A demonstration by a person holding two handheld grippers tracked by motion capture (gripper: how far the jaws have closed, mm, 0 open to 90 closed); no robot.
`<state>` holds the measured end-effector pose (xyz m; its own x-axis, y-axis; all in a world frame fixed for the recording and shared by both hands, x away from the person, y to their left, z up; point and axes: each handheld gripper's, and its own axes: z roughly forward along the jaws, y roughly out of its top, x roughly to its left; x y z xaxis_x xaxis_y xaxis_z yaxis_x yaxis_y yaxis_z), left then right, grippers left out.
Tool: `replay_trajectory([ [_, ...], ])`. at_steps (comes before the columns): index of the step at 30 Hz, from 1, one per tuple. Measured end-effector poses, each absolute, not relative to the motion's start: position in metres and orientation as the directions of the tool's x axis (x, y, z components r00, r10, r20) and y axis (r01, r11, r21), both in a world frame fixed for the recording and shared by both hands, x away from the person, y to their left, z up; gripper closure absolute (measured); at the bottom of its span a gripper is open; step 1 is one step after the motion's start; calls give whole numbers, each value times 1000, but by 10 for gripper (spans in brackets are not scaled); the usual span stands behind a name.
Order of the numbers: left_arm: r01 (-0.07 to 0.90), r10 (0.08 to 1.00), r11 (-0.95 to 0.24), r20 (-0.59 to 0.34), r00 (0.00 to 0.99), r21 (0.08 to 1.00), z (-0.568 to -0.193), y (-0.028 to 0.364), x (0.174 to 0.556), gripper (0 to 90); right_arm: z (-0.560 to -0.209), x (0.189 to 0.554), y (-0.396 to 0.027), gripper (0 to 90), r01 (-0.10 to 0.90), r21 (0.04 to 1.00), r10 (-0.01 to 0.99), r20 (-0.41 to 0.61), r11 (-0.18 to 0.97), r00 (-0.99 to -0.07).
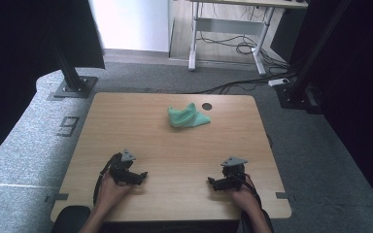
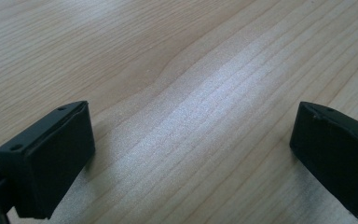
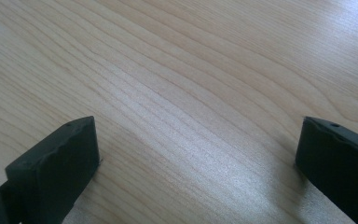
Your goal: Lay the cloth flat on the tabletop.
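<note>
Jaws spread wide on both left gripper and right gripper, nothing between them. Crumpled mint-green cloth lies well apart, far side of pale wooden surface. Looks soft, light, limp; best pinched at a raised fold.

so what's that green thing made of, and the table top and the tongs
Green thing: seems soft cloth, matt; it lies crumpled in limp folds.
Table top: wood-look surface, maybe laminate; pale grain lines with a faint satin sheen in both gripper views.
Left tongs and right tongs: look like hard black plastic, matt, with moulded edges and small holes; the look leaves metal open.
</note>
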<state>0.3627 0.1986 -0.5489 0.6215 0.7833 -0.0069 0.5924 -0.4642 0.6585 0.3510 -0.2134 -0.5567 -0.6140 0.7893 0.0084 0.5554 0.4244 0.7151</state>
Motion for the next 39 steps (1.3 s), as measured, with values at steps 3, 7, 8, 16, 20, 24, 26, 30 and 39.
replay_trajectory([
  [3, 590, 781, -465, -8, 624, 660, -549, 198, 363, 0, -557, 351, -213, 0, 555, 715, 789, 8, 425, -614],
  [7, 587, 776, -471, -8, 631, 658, -549, 197, 365, 0, -557, 351, -213, 0, 555, 715, 789, 8, 424, -614],
  [8, 587, 776, -472, -7, 631, 658, -549, 197, 365, 0, -557, 351, -213, 0, 556, 715, 789, 9, 424, -614],
  [16, 585, 774, -473, -8, 634, 659, -549, 197, 365, 0, -557, 351, -213, 0, 556, 715, 789, 9, 424, -614],
  [20, 586, 774, -473, -8, 633, 659, -549, 196, 366, 0, -557, 351, -214, 0, 555, 715, 789, 9, 424, -615],
  [24, 586, 774, -472, -8, 633, 659, -549, 196, 366, 0, -557, 351, -214, 0, 555, 715, 789, 9, 424, -615],
  [26, 586, 775, -471, -8, 632, 659, -549, 196, 366, 0, -557, 351, -214, 0, 555, 715, 789, 9, 424, -615],
  [30, 588, 777, -470, -8, 630, 658, -549, 195, 367, 0, -557, 351, -214, 0, 554, 715, 787, 10, 426, -617],
  [39, 588, 777, -469, -8, 629, 659, -549, 195, 368, 0, -554, 353, -217, 0, 569, 709, 785, 36, 416, -618],
])
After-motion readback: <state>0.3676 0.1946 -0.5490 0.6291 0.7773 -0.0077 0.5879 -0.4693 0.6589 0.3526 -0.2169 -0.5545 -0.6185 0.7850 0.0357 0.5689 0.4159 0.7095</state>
